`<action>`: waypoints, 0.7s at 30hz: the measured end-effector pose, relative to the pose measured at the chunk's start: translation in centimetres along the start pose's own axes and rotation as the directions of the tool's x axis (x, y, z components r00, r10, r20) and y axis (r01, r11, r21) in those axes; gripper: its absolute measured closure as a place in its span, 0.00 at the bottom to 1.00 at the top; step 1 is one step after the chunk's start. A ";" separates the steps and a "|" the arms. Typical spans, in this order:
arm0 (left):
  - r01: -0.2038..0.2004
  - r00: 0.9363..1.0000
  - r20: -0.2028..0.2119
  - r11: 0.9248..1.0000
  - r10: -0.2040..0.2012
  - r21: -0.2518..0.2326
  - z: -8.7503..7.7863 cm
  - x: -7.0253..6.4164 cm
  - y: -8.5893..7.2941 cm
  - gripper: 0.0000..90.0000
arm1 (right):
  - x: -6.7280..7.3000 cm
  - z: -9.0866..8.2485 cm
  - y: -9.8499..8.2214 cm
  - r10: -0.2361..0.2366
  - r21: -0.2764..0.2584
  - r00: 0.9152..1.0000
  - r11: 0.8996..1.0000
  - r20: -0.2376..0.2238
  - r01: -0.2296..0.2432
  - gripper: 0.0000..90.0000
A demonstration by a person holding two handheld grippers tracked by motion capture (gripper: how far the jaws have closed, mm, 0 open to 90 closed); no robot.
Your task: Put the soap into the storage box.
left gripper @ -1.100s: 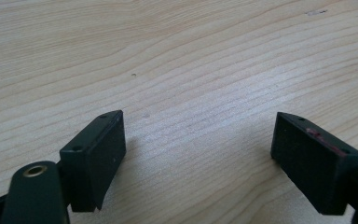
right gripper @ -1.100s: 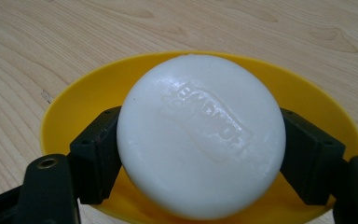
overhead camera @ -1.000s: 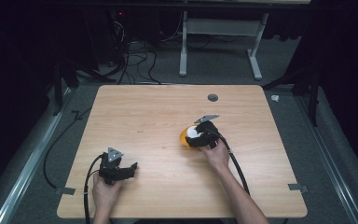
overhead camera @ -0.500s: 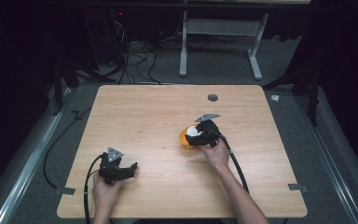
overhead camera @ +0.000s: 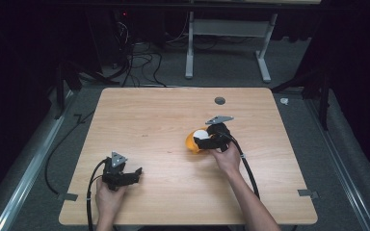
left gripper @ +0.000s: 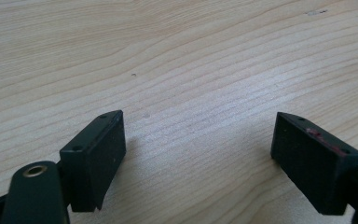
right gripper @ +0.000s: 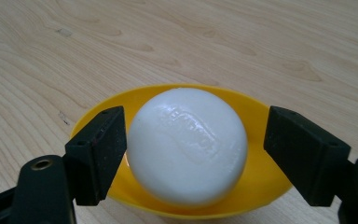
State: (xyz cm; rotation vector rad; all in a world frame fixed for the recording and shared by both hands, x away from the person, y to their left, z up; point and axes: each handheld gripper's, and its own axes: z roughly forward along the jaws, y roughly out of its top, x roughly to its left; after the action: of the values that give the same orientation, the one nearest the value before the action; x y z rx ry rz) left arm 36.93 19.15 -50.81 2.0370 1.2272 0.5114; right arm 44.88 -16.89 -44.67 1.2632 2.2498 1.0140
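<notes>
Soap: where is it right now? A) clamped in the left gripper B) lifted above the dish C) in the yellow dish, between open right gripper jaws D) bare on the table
C: the soap lies in the yellow dish, and the right gripper straddles it with a gap at one jaw.

White soap bar (right gripper: 188,151) sitting in yellow dish (right gripper: 256,182), right gripper (right gripper: 191,154) jaws spread either side, wooden table (right gripper: 168,42) beneath

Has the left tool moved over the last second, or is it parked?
No. In the high view the left tool sits at the same spot near the table's near-left corner, with its jaws open over bare wood.
</notes>
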 end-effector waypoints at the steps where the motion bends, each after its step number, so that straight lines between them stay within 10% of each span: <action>1: -0.002 1.000 0.000 1.000 0.002 0.002 0.0 0.0 0.0 0.21 | -0.1 -0.2 0.0 0.001 0.002 1.000 1.000 0.001 -0.001 0.25; 21: -0.001 1.000 0.000 1.000 0.001 0.000 0.0 0.0 0.0 0.20 | -2.0 -2.9 -0.4 0.026 -0.036 0.999 0.999 0.021 -0.026 0.25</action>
State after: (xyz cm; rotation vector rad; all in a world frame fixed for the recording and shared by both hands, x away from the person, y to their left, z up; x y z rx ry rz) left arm 36.92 19.14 -50.81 2.0380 1.2265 0.5123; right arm 43.94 -19.86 -43.07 1.2856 2.1947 1.0399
